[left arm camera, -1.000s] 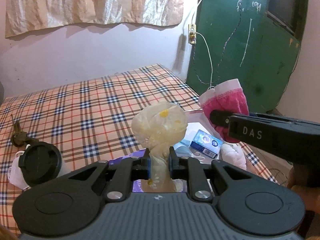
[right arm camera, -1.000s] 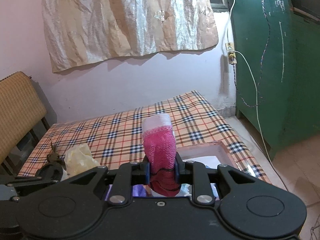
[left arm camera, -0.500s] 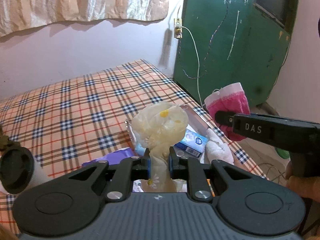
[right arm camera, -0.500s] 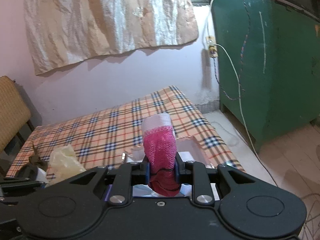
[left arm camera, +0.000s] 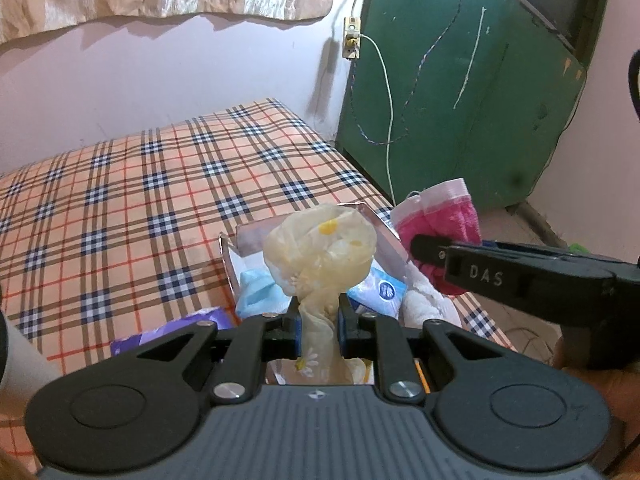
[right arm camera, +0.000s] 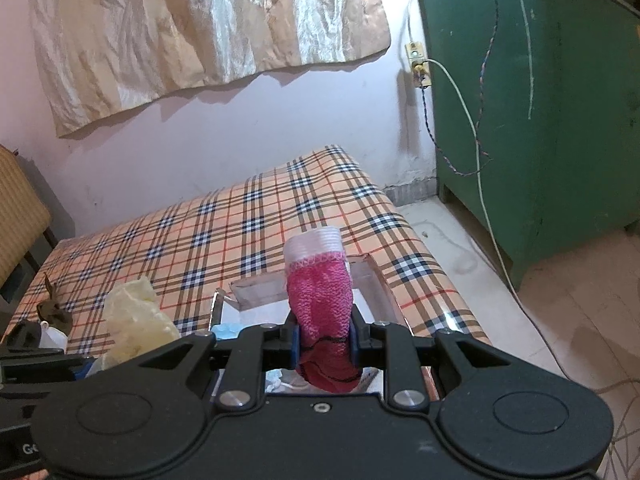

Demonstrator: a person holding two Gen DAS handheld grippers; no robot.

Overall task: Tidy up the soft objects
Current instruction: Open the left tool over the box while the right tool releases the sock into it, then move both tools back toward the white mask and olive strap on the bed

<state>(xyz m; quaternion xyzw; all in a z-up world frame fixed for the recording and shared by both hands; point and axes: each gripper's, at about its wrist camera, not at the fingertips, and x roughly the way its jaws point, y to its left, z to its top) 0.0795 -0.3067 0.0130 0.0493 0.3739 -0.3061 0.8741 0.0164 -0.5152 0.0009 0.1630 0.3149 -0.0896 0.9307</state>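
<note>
Left gripper [left arm camera: 319,317]: clamped on a thin, crumpled yellow floral cloth [left arm camera: 320,248], held above the box [left arm camera: 256,236].
Right gripper [right arm camera: 324,334]: clamped on a fuzzy pink sock [right arm camera: 320,300], white-cuffed.
Box: shiny-walled, possibly cardboard, set on the plaid bed [left arm camera: 140,200].
Room: pink wall [right arm camera: 240,140], green cabinet [left arm camera: 460,100].

Each hand-held gripper [left arm camera: 319,318] has a black body, silver screws, blue finger pads [right arm camera: 295,340]; one reads "DAS".

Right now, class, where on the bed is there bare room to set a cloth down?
Free: the plaid sheet between the wall and the box, stretching left. Crowded: inside the box, packets and a white cloth; purple pack beside its near-left corner.
</note>
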